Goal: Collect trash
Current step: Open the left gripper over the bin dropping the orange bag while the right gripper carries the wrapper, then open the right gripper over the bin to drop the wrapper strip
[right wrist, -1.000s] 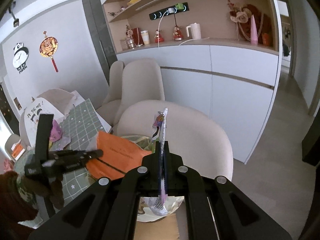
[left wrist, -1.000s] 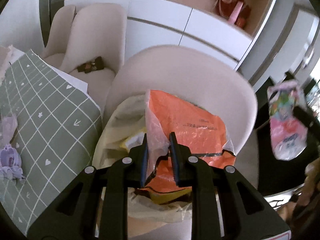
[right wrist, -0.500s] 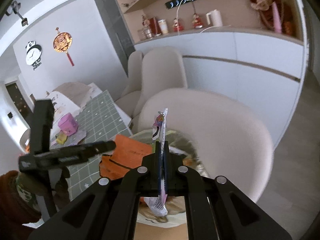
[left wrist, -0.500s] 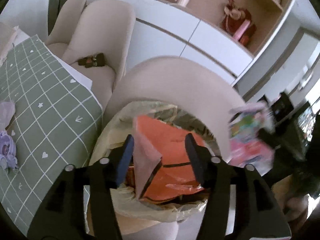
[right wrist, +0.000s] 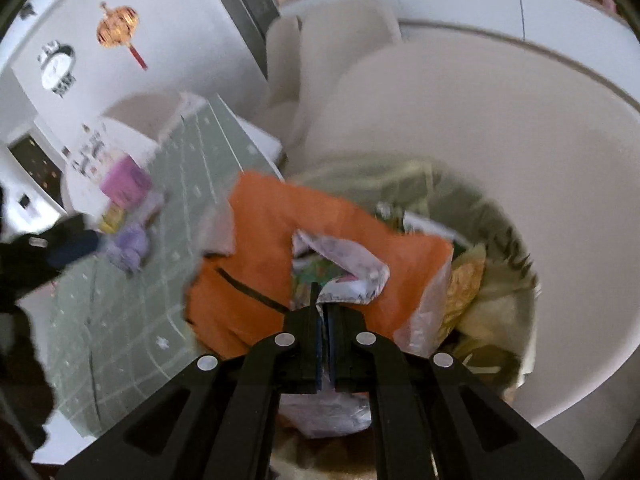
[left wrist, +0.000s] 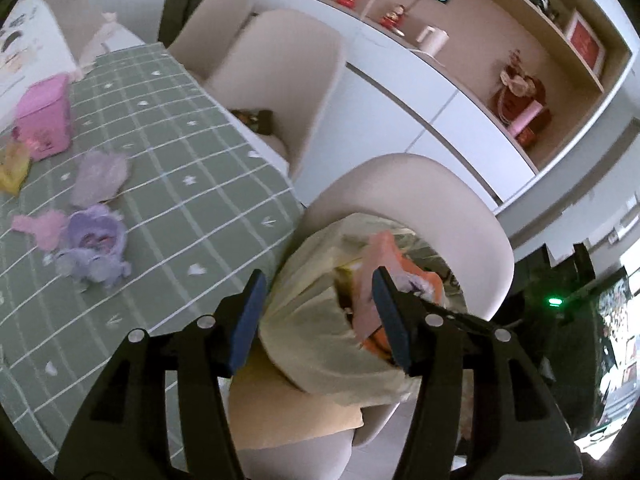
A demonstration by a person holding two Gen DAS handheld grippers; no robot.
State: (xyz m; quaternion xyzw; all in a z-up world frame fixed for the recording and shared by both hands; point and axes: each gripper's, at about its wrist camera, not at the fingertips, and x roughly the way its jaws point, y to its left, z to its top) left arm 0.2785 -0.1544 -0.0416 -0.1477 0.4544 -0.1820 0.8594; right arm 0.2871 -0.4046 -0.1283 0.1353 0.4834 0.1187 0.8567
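orange wrapper in the bag, white wrapper in my right claw

orange plastic wrapper (right wrist: 260, 248) lies on top of the pale yellow trash bag (left wrist: 316, 320) that sits on the cream chair (right wrist: 500, 152), just ahead of my right gripper (right wrist: 325, 316). that gripper is clenched on a crumpled white printed wrapper (right wrist: 344, 272), which pokes out past the fingertips over the bag's mouth and hangs below the jaws too. my left gripper (left wrist: 320, 316) stands released, jaws apart, nothing pressed between them; the bag's side fills the gap, and a pink-orange flap sits just beside the right-hand pad.

only the left view shows the green checked tablecloth (left wrist: 168, 168) clearly, with a purple toy (left wrist: 94, 244) and a pink box (left wrist: 44, 120) well away from the bag. the right view looks into the bag, where more scraps lie, too blurred to name. my left gripper shows there only as a dark smear at the left edge.
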